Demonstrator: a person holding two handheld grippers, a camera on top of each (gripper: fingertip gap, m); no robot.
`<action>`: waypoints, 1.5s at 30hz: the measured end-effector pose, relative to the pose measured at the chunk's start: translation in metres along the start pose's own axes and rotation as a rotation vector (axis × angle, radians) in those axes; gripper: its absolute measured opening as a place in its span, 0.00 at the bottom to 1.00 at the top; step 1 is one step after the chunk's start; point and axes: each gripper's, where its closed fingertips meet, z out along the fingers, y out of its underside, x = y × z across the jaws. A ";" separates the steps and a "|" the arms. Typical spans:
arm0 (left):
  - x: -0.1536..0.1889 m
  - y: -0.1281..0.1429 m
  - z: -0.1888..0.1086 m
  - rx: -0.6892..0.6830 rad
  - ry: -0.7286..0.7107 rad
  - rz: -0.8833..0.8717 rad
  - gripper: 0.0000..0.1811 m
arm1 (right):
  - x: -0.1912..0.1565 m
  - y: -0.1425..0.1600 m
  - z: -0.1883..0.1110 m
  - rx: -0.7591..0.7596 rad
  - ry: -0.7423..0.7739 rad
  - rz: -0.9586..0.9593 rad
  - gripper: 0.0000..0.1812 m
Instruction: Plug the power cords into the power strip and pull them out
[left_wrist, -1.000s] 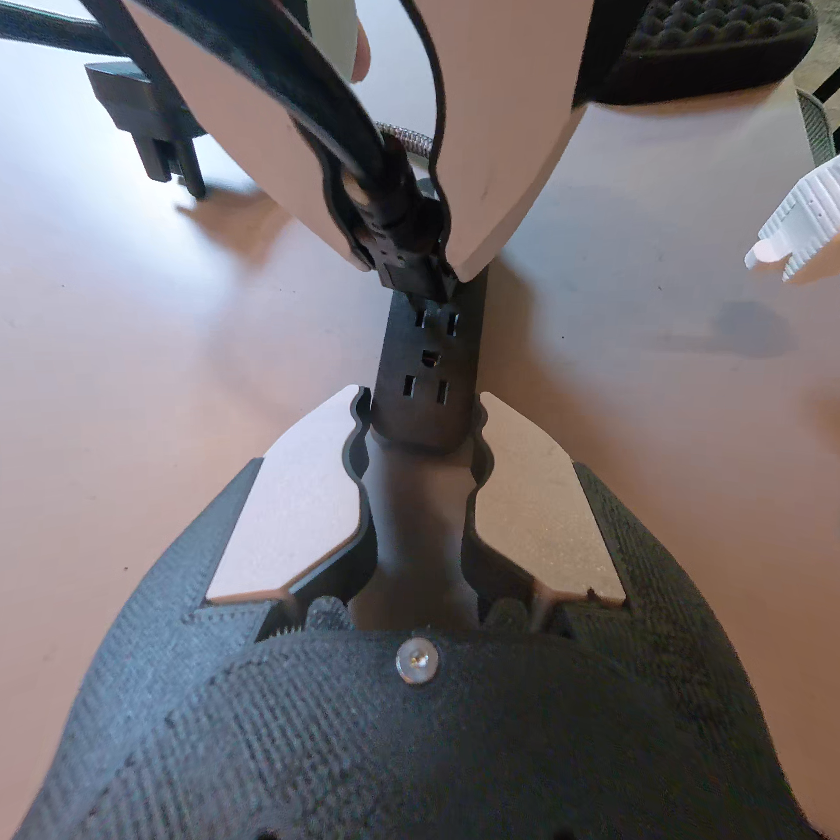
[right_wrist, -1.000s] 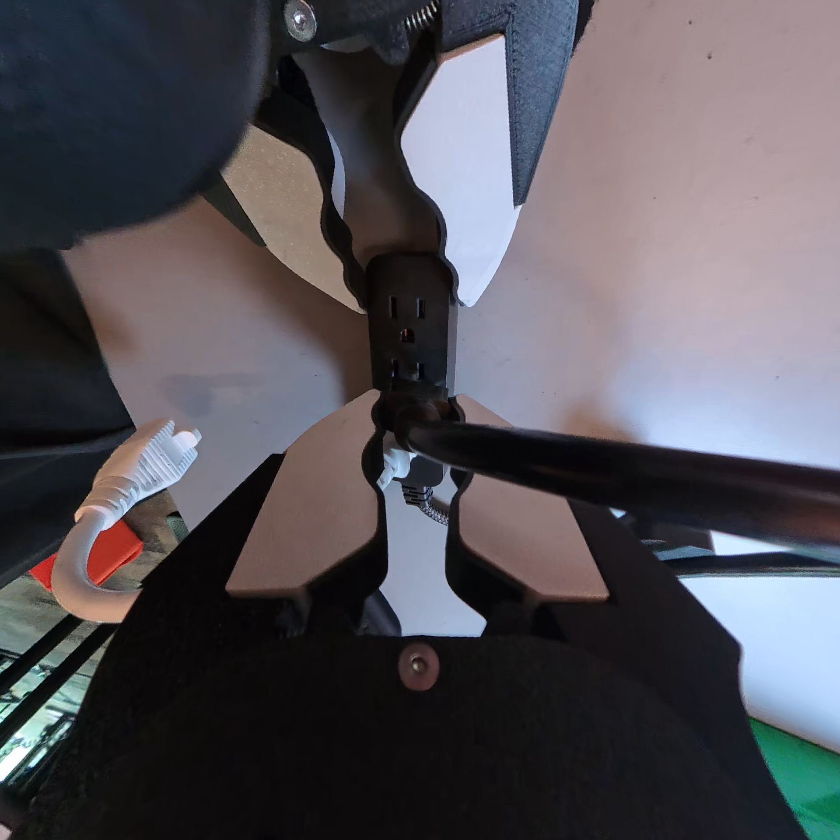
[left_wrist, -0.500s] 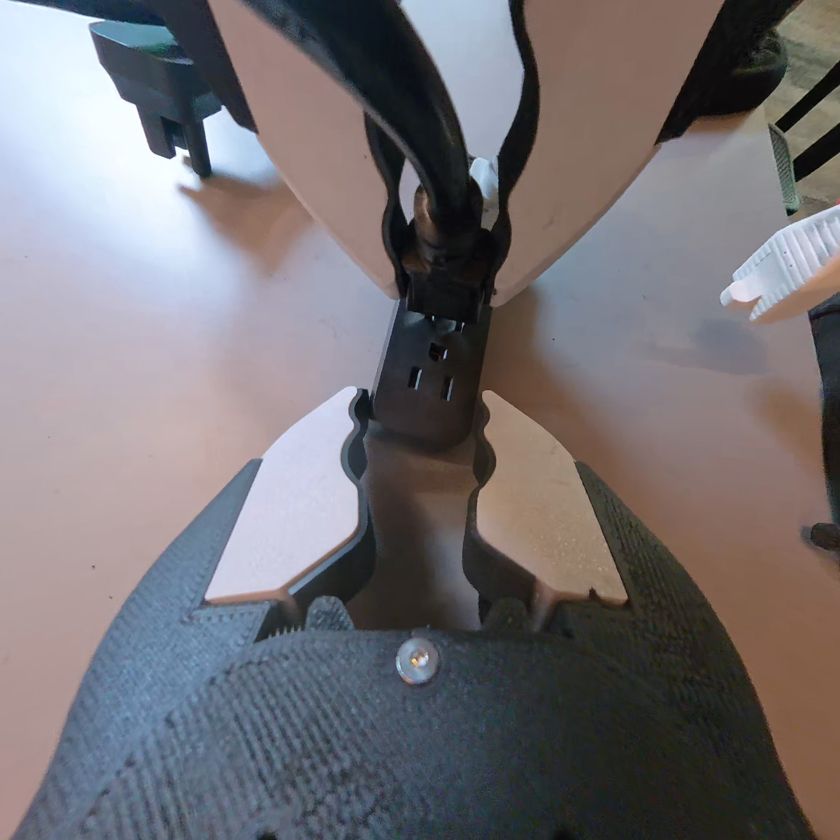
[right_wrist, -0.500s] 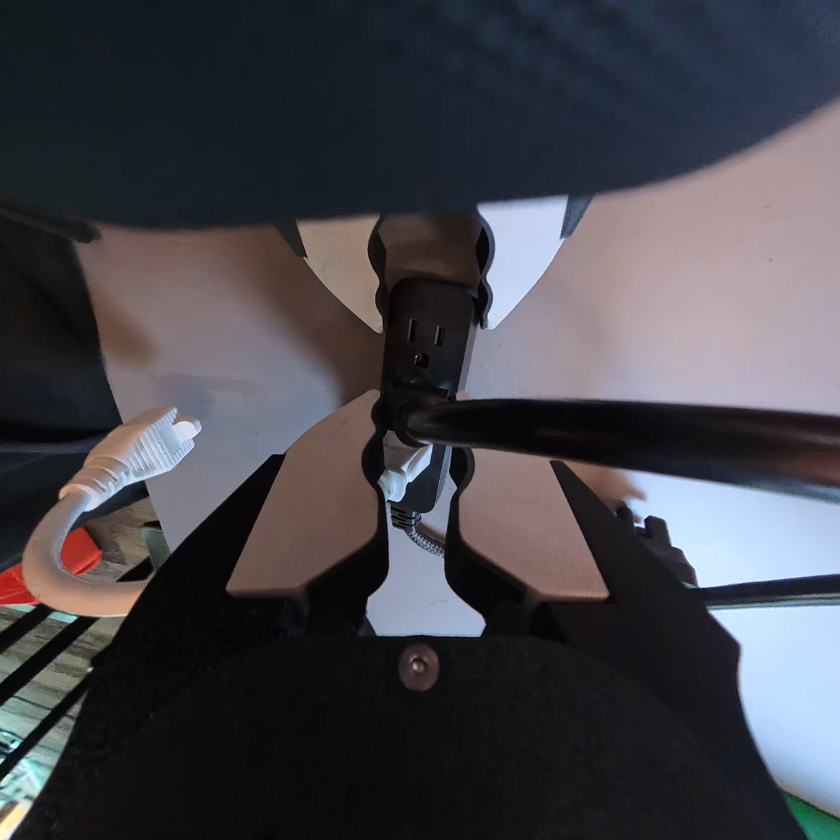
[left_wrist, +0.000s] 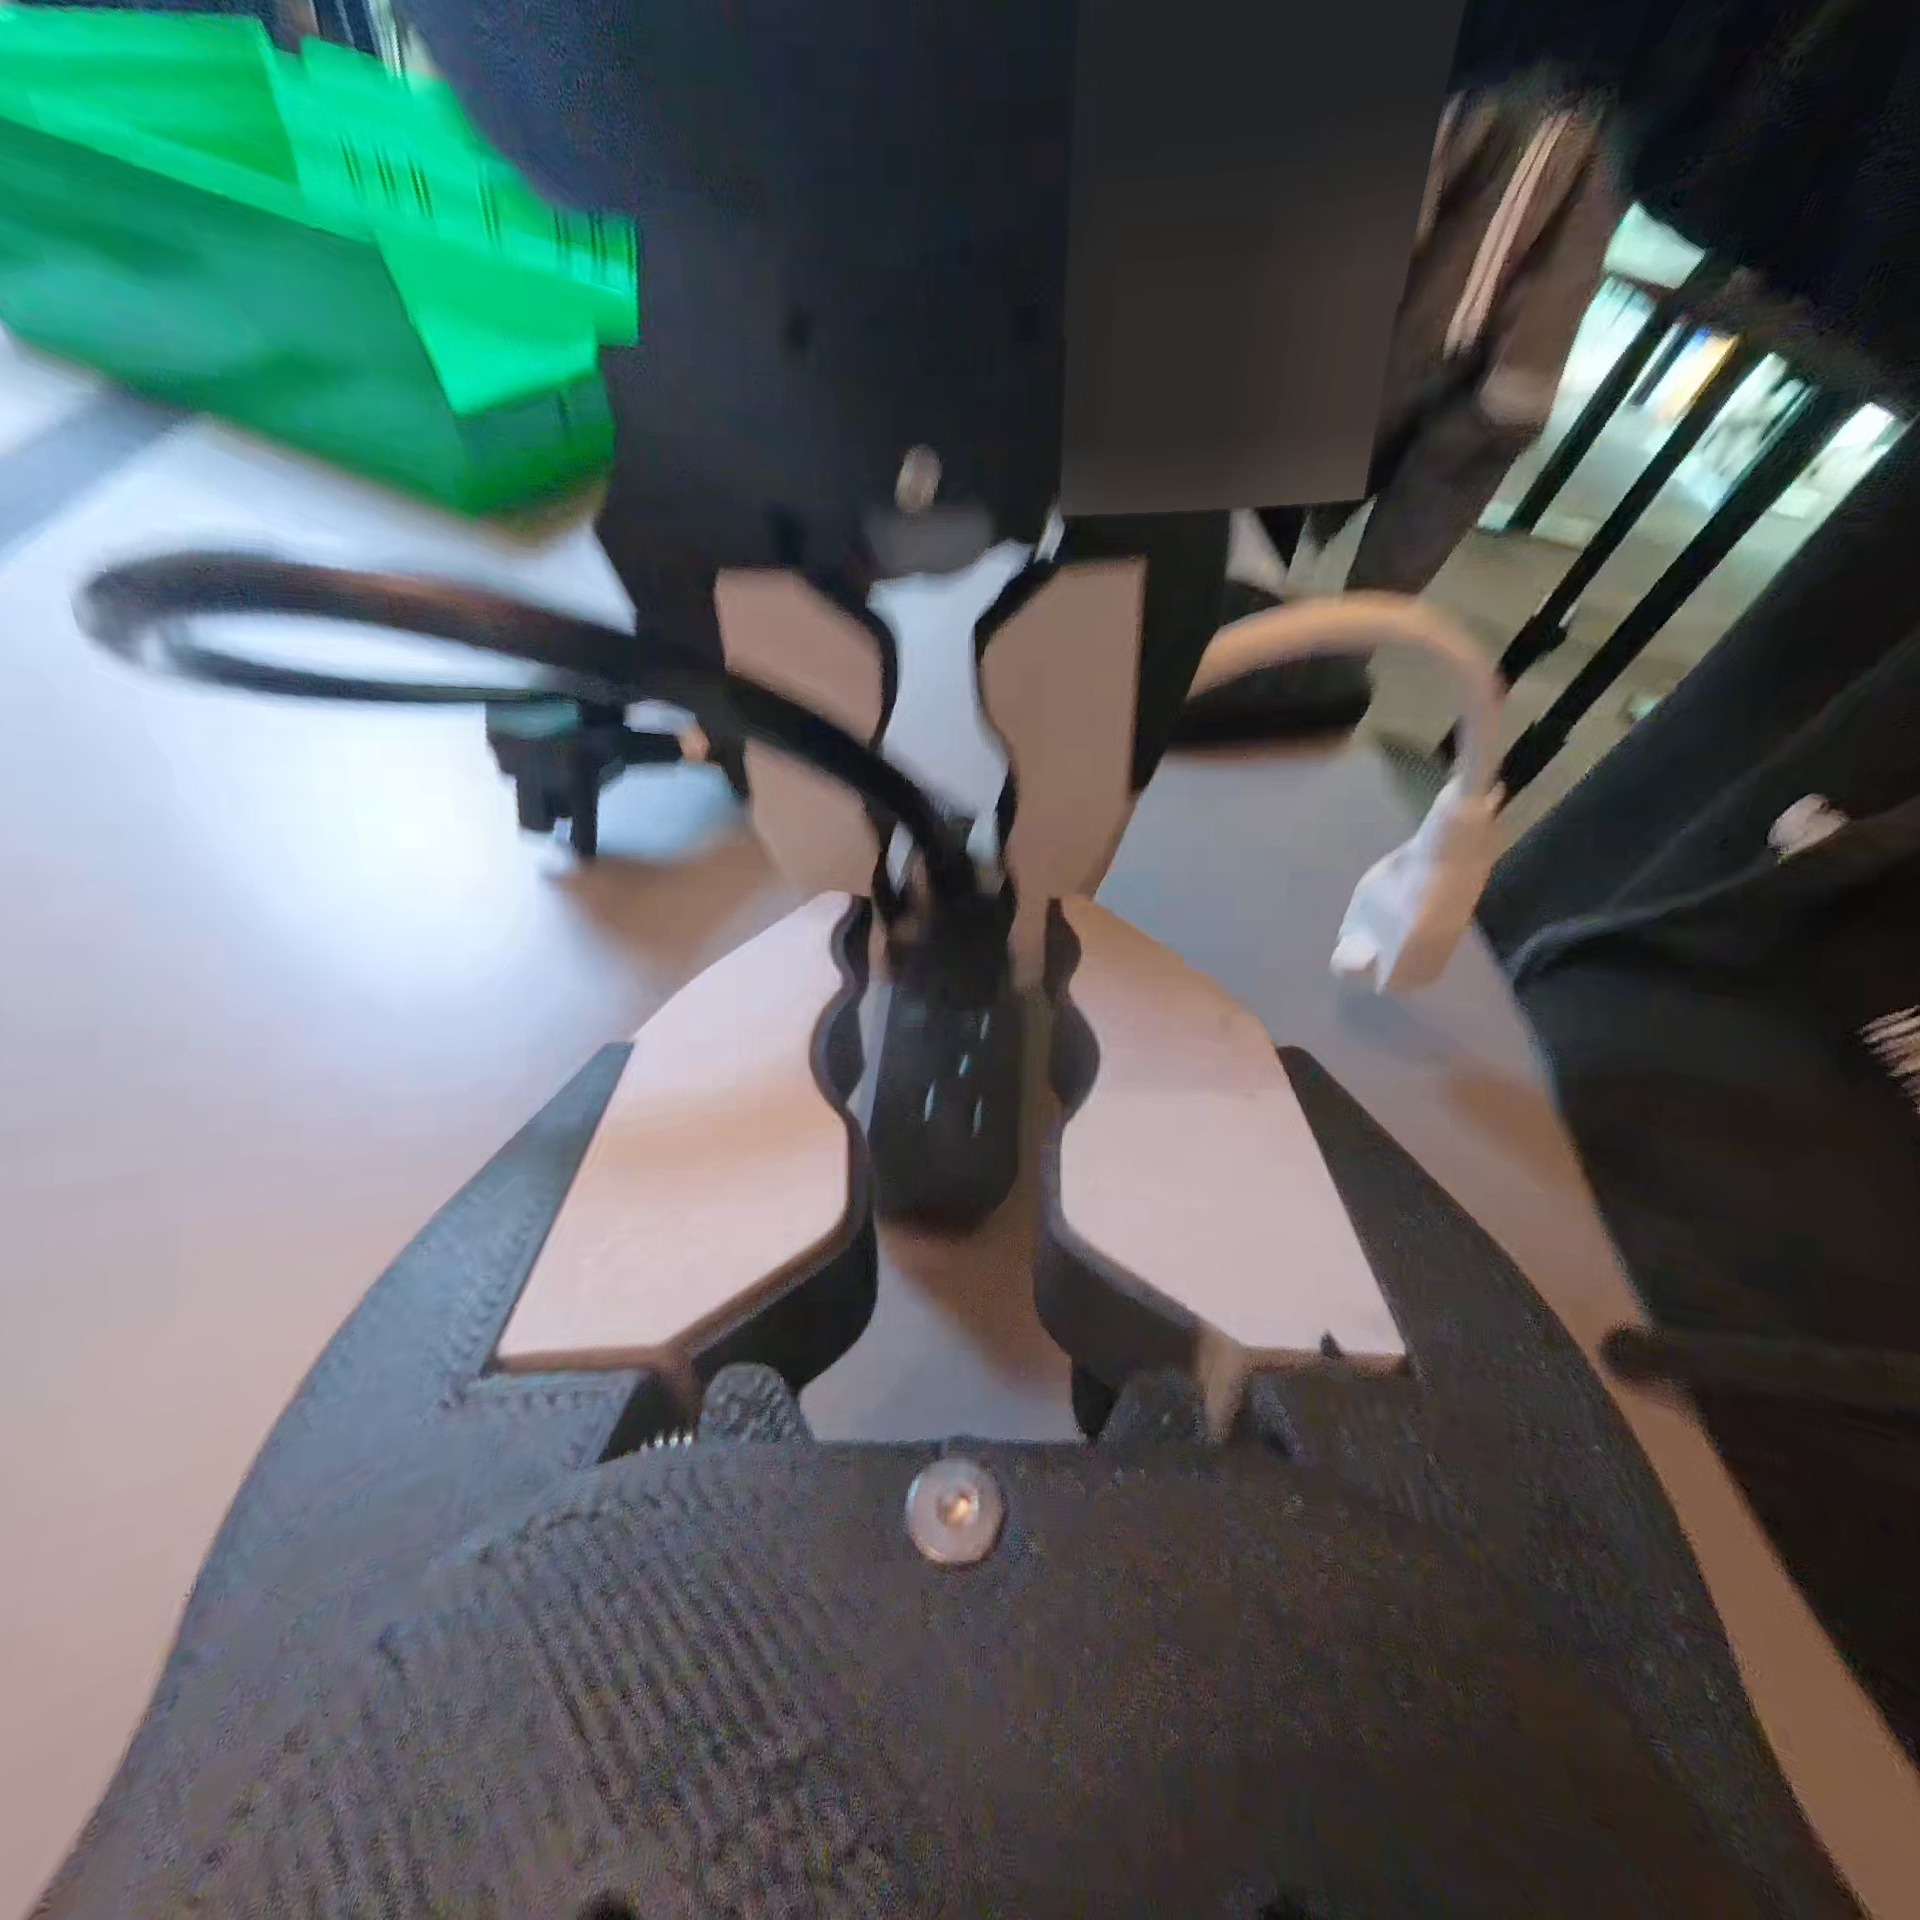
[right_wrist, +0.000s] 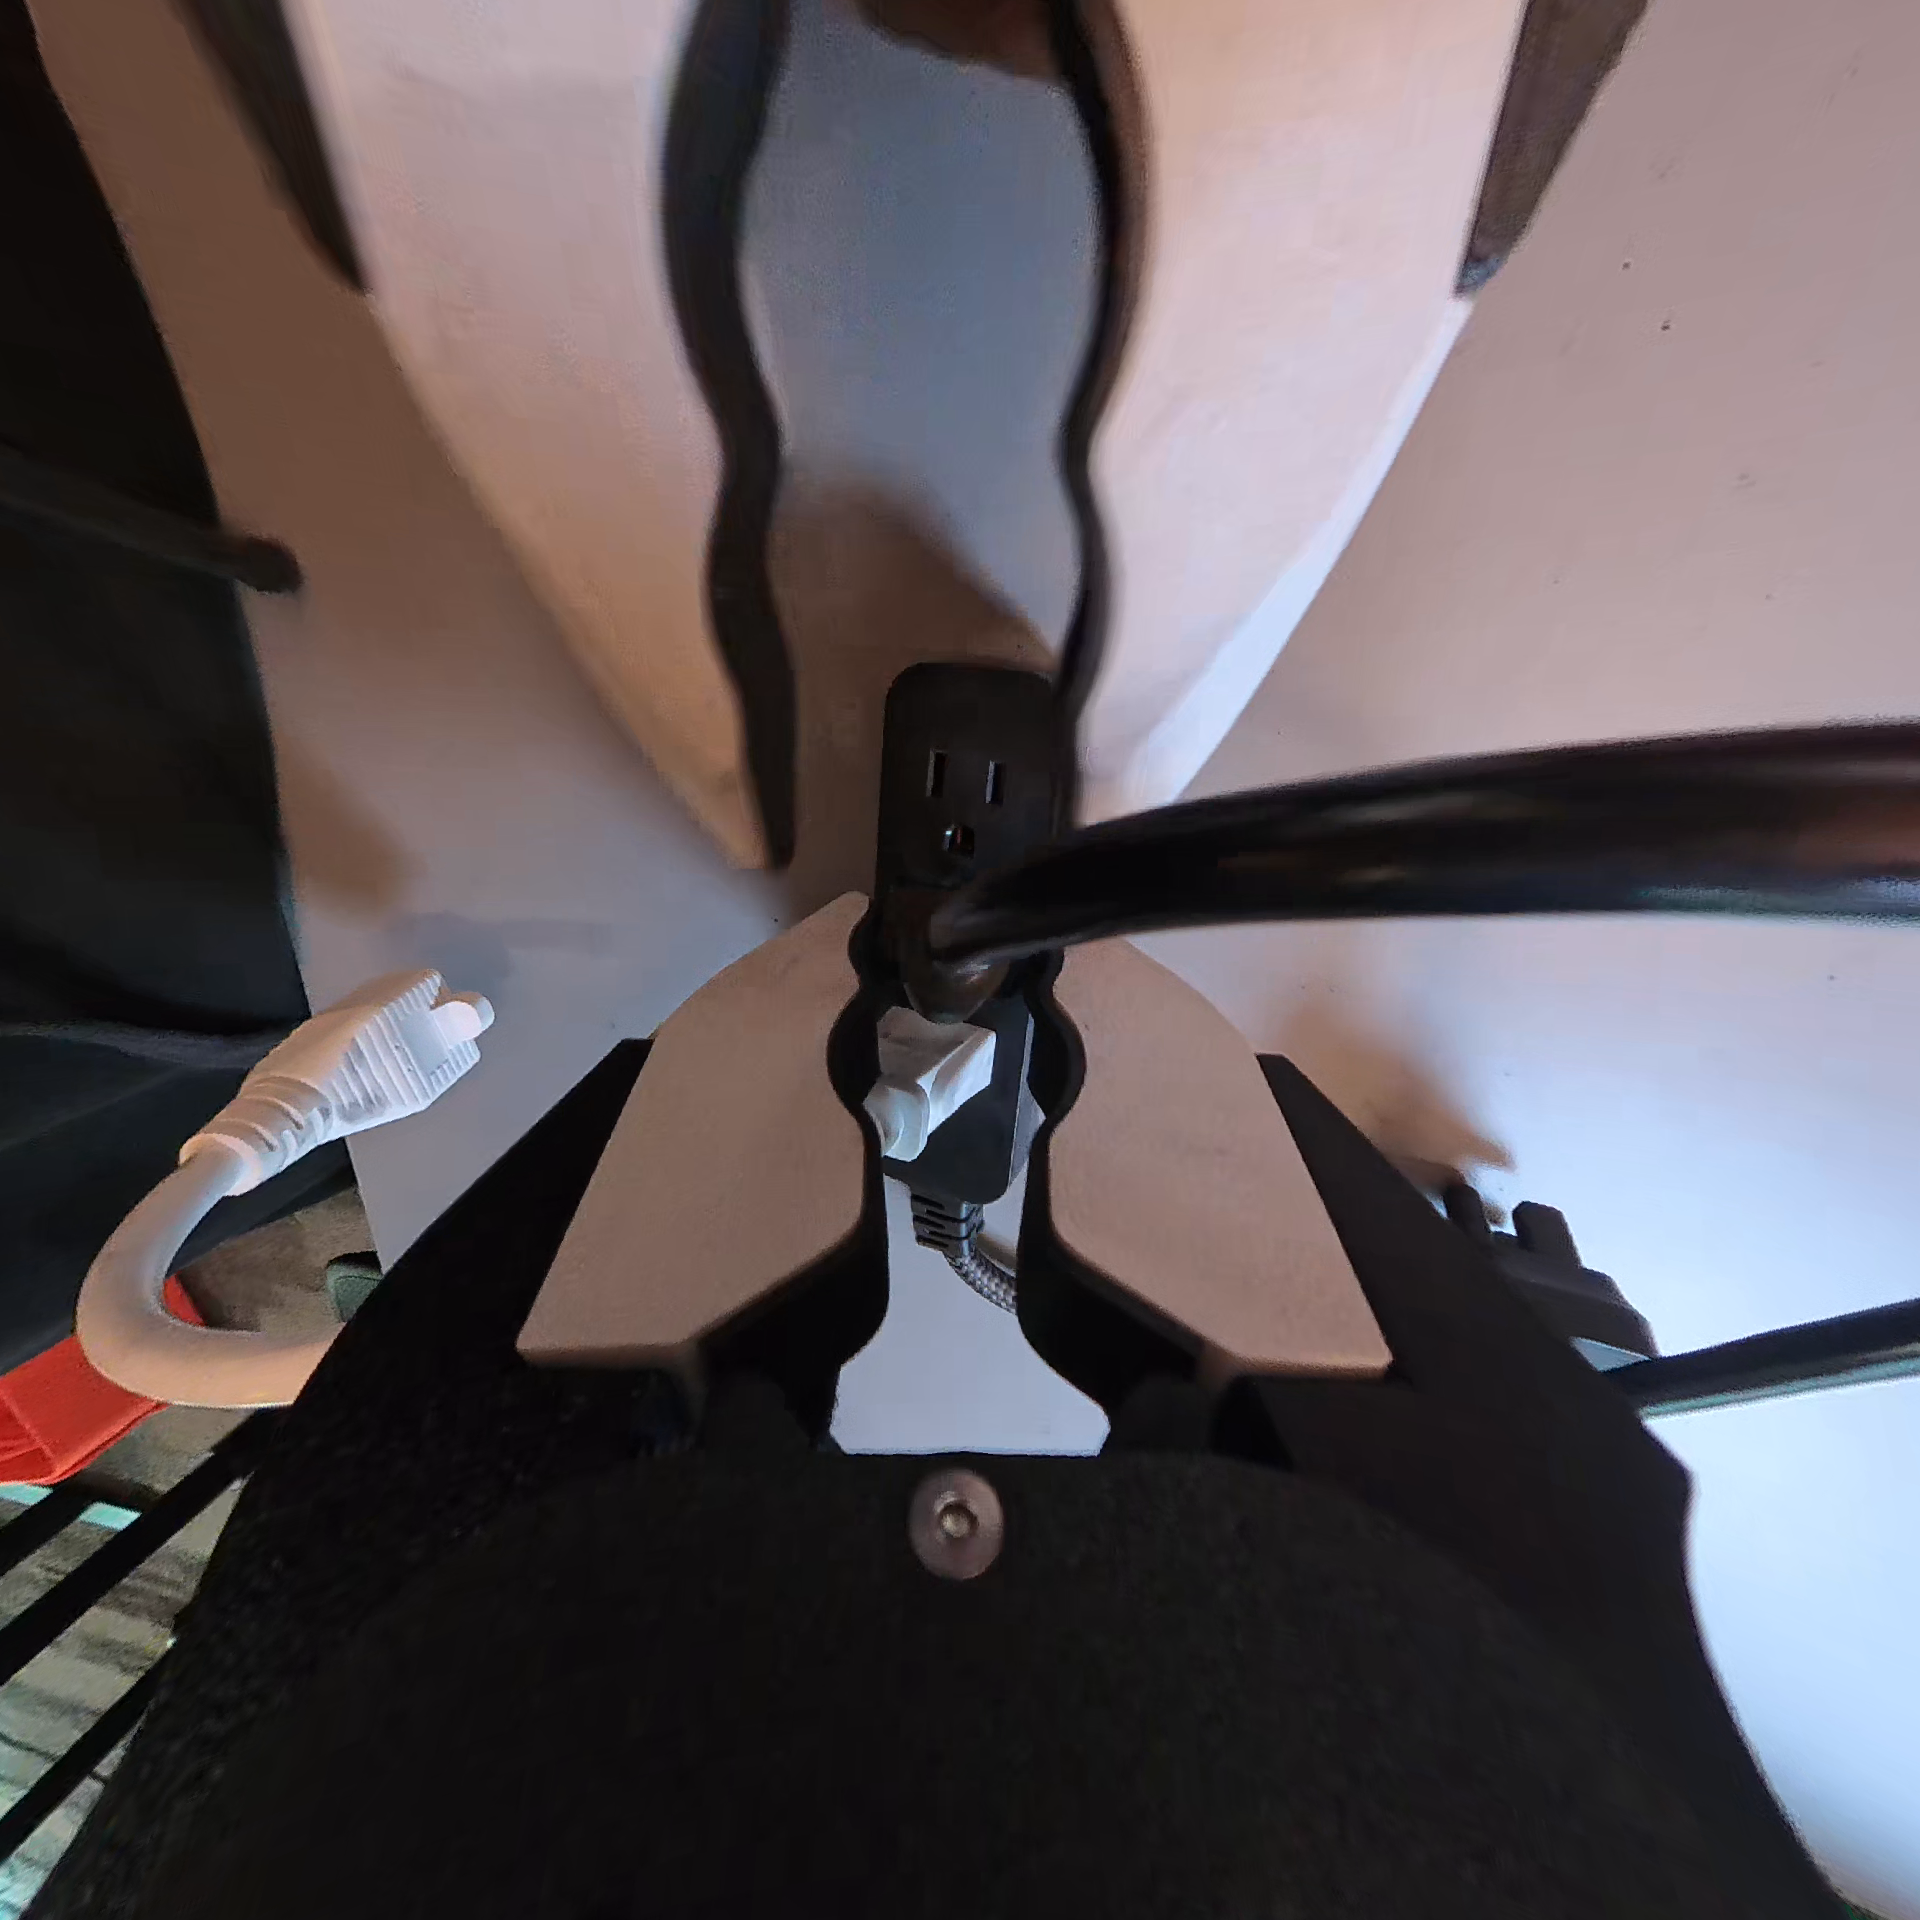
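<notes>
I see the narrow black plastic power strip (right_wrist: 966, 790) flat on the pale table (right_wrist: 1558, 582). Right gripper (right_wrist: 951, 971) clamps the thick black cord's plug (right_wrist: 951, 961) seated in it. Left gripper (left_wrist: 951, 966) straddles the strip, jaws apart.

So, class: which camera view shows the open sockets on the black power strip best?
The right wrist view: the power strip is sharp there, with one free socket plainly showing beyond the black plug. The left wrist view shows the same strip between the left tongs, but motion blur smears its sockets.
</notes>
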 end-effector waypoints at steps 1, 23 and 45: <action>0.001 -0.008 0.001 0.039 -0.010 -0.003 0.13 | 0.000 0.000 0.000 0.005 -0.003 0.002 0.14; 0.015 -0.003 0.025 -0.078 -0.114 0.231 0.00 | -0.016 0.013 -0.029 -0.061 0.071 -0.068 0.12; 0.017 0.024 0.039 -0.095 -0.023 0.107 0.23 | -0.014 -0.011 -0.047 0.350 0.103 -0.177 0.08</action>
